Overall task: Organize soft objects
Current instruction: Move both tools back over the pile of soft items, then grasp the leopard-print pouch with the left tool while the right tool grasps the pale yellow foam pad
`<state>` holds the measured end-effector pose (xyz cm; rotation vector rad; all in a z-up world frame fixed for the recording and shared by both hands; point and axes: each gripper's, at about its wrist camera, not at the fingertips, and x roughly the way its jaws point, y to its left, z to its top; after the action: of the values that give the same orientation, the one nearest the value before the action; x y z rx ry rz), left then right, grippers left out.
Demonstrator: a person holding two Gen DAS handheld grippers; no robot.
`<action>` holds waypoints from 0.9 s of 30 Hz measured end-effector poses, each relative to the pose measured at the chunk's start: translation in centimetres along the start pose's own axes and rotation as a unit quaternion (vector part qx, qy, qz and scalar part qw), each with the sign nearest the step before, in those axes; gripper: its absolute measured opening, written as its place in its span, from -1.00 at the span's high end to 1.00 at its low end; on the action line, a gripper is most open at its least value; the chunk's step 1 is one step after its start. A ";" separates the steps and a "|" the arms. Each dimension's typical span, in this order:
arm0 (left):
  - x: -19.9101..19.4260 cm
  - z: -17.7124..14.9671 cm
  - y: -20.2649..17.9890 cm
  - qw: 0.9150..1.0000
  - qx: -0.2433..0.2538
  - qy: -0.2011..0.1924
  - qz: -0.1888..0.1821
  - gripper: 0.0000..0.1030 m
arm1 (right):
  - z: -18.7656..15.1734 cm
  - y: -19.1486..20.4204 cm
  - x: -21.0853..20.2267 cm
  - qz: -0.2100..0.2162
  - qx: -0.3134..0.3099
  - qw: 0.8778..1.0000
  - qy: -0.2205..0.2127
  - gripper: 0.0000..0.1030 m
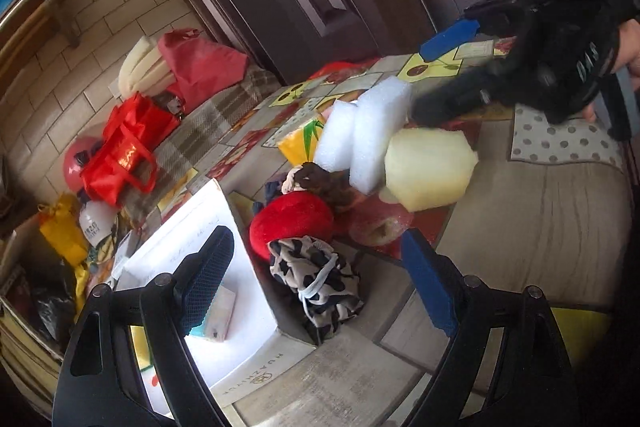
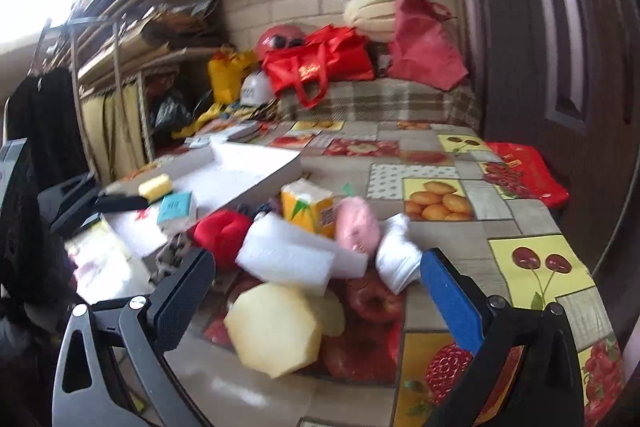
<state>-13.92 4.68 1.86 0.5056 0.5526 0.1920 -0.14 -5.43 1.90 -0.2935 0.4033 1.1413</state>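
From the left wrist camera, the left gripper (image 1: pixel 318 267) hangs with its jaws spread wide and nothing between them, above the near edge of the fruit-print tablecloth (image 1: pixel 436 67). Just ahead lies a black-and-cream patterned fabric pouch (image 1: pixel 316 283) with a white drawstring, touching a red plush cushion (image 1: pixel 292 223); beyond these lean two white foam blocks (image 1: pixel 368 135), with a pale yellow foam chunk (image 1: pixel 430 169) against them and a yellow tissue pack (image 1: pixel 300 143) to their left. A shallow white box (image 1: pixel 224 267) sits open at the left, a small teal-and-white packet (image 1: pixel 218 319) inside it. The right gripper (image 1: pixel 436 79) reaches in from the upper right, blurred, one blue pad visible, held by a hand (image 1: pixel 630 47). From the right wrist camera, the right gripper (image 2: pixel 316 283) also stands wide and empty, directly over the yellow foam chunk (image 2: pixel 276 331), which rests against the white foam blocks (image 2: pixel 292 255); a pink plush roll (image 2: pixel 358 225) and a white fabric piece (image 2: pixel 398 259) lie just behind. At the far left, a yellow sponge (image 2: pixel 154 187) shows at the left gripper's tip; whether it is held I cannot tell. The foam is likely very light and springy, so it should yield under the pads; a grip across the chunk's flat faces near its middle seems safest, since a corner pinch could let it twist free.
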 end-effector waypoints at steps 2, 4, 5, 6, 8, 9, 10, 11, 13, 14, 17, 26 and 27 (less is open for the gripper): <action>0.2 -0.1 0.8 1.000 -0.025 0.000 -0.007 -0.67 | -0.6 0.9 1.4 0.001 -0.022 0.999 0.042 -0.99; 0.1 -0.2 2.3 0.998 -0.064 -0.004 -0.017 -0.67 | -1.1 1.2 3.0 0.007 -0.030 0.996 0.084 -0.99; 0.2 -0.4 3.1 0.997 -0.081 -0.004 -0.019 -0.67 | -1.2 1.2 4.0 0.008 -0.031 0.994 0.107 -0.99; 0.3 -0.5 3.7 0.995 -0.098 -0.001 -0.021 -0.67 | -1.3 1.2 4.6 0.010 -0.032 0.992 0.120 -0.99; 0.7 -0.9 4.6 0.992 -0.125 0.010 -0.026 -0.67 | -1.3 1.4 5.3 0.019 -0.040 0.990 0.136 -0.97; 1.0 -0.9 4.9 0.991 -0.131 0.014 -0.029 -0.67 | -1.4 1.6 5.5 0.027 -0.045 0.988 0.142 -0.88; 1.3 -0.9 5.0 0.990 -0.134 0.018 -0.034 -0.67 | -1.4 1.7 5.6 0.034 -0.048 0.988 0.146 -0.43; 1.4 -0.9 5.0 0.990 -0.134 0.022 -0.037 -0.67 | -1.6 1.7 5.7 0.042 -0.047 0.986 0.153 -0.16; 2.0 -0.9 4.8 0.990 -0.129 0.033 -0.050 -0.67 | -1.8 1.1 5.2 0.048 -0.033 0.988 0.145 -0.16; 2.3 -0.8 4.6 0.990 -0.125 0.040 -0.055 -0.67 | -1.8 0.5 4.8 0.050 -0.022 0.989 0.136 -0.16; 3.1 -0.7 3.9 0.990 -0.115 0.059 -0.058 -0.67 | -2.1 -1.4 4.2 0.061 0.024 0.989 0.130 -0.16; 2.5 0.9 1.1 0.975 -0.102 0.047 -0.193 -0.67 | -2.2 -2.2 3.6 0.076 0.063 0.989 0.114 -0.16; 2.0 1.1 1.2 0.975 -0.105 0.035 -0.193 -0.67 | -2.2 -2.3 3.6 0.078 0.068 0.988 0.114 -0.16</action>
<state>-11.71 5.87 2.38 0.1796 0.6810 -0.1038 2.96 -4.29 -1.64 -0.2763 0.7138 1.2310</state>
